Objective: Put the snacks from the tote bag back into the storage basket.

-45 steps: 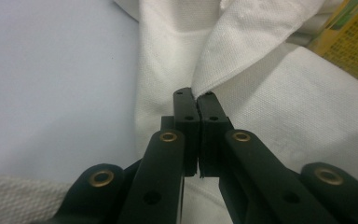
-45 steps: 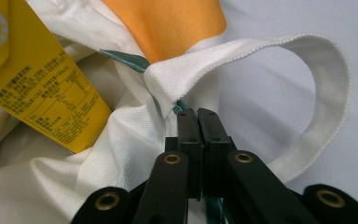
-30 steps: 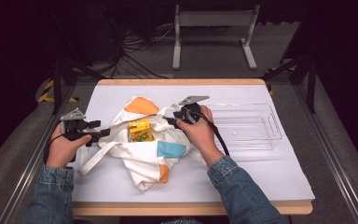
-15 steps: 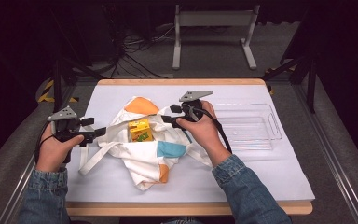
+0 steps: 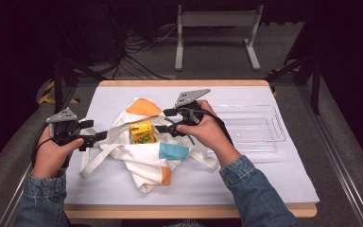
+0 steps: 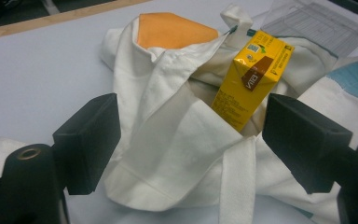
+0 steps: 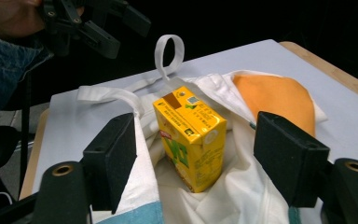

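Note:
A white cloth tote bag (image 5: 144,163) with orange and blue patches lies mid-table, its mouth slack. A yellow drink carton (image 5: 142,131) stands tilted inside the mouth. My left gripper (image 5: 94,130) hovers at the bag's left edge and points at the carton (image 6: 254,74). Its jaws have just been opening and stand open above the bag cloth (image 6: 168,140) without pressing it. My right gripper (image 5: 163,120) hovers just right of the carton (image 7: 191,135). Its jaws have also just been opening, and they stand open to either side of the carton, clear of it.
A clear plastic tray (image 5: 276,137) sits on the white mat at the right. One bag handle stands up in a loop (image 7: 168,51) beyond the carton, near the left gripper (image 7: 116,28). The table's wooden edge (image 5: 189,210) runs along the front.
Both grippers have lifted a little off the bag, the left one drawing back leftward. Their jaws stand wider than before and the bag's rim has slackened.

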A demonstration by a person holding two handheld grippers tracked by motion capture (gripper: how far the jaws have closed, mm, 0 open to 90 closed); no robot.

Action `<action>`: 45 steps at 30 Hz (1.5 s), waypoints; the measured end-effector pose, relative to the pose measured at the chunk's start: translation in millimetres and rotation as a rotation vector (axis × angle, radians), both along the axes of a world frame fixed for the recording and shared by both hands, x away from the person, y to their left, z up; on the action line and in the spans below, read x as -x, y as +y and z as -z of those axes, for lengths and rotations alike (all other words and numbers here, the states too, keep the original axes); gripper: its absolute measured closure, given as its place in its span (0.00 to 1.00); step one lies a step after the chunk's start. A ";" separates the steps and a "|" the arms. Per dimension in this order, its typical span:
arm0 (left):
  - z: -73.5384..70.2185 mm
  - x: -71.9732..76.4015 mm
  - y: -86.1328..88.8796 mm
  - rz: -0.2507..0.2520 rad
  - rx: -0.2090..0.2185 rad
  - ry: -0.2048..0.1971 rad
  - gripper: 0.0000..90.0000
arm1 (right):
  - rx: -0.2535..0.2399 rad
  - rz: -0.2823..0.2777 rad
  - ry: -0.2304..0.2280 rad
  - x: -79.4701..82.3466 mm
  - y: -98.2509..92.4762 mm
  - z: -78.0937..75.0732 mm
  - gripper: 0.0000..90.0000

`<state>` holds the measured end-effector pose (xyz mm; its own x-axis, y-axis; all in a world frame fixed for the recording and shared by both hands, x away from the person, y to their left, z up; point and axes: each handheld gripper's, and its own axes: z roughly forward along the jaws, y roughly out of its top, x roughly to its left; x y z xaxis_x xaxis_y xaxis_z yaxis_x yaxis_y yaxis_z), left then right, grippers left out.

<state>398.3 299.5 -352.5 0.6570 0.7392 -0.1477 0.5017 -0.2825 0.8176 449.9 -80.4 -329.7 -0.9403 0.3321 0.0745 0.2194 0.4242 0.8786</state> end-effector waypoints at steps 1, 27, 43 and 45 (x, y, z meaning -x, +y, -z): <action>-1.3 1.0 0.1 0.001 0.007 0.003 0.22 | 0.001 -0.007 0.002 0.3 1.3 -0.1 0.33; -8.1 13.8 7.8 -0.065 -0.033 -0.002 0.20 | 0.072 -0.056 0.042 -27.0 46.9 44.0 0.24; -7.9 21.7 13.6 -0.066 -0.016 -0.006 0.19 | 0.097 -0.071 0.067 -38.9 60.9 66.1 0.24; -7.9 21.9 13.7 -0.065 -0.016 -0.007 0.18 | 0.093 -0.077 0.072 -39.9 61.1 67.8 0.24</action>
